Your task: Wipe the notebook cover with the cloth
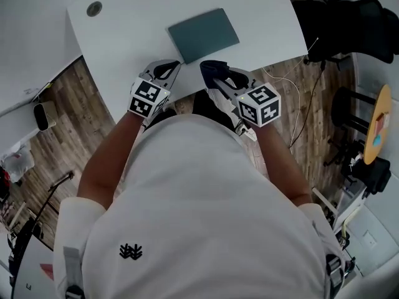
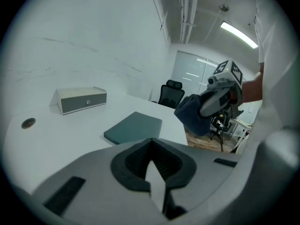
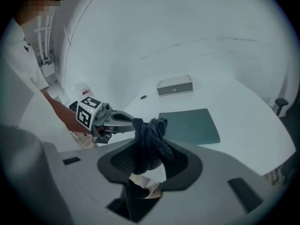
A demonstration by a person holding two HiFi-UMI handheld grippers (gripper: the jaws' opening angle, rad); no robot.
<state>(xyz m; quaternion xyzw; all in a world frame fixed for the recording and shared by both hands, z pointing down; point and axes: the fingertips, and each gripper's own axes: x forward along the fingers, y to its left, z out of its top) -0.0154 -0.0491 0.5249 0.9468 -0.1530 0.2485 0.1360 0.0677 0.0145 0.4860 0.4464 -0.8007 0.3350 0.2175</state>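
Note:
A teal notebook (image 1: 203,33) (image 2: 133,128) (image 3: 190,125) lies closed on the white table (image 1: 124,42), just beyond both grippers. My right gripper (image 1: 211,70) (image 3: 151,146) is shut on a bunched dark blue cloth (image 1: 213,68) (image 3: 150,137) (image 2: 190,115), held above the table's near edge, short of the notebook's near side. My left gripper (image 1: 170,66) (image 2: 152,146) hovers beside it at the near left corner of the notebook, jaws together with nothing in them.
A grey and white box (image 2: 82,100) (image 3: 175,85) stands at the table's far side, and a round cable grommet (image 1: 94,8) (image 2: 28,123) sits at the far left. Black office chairs (image 1: 349,17) and a cable (image 1: 299,92) are on the wooden floor to the right.

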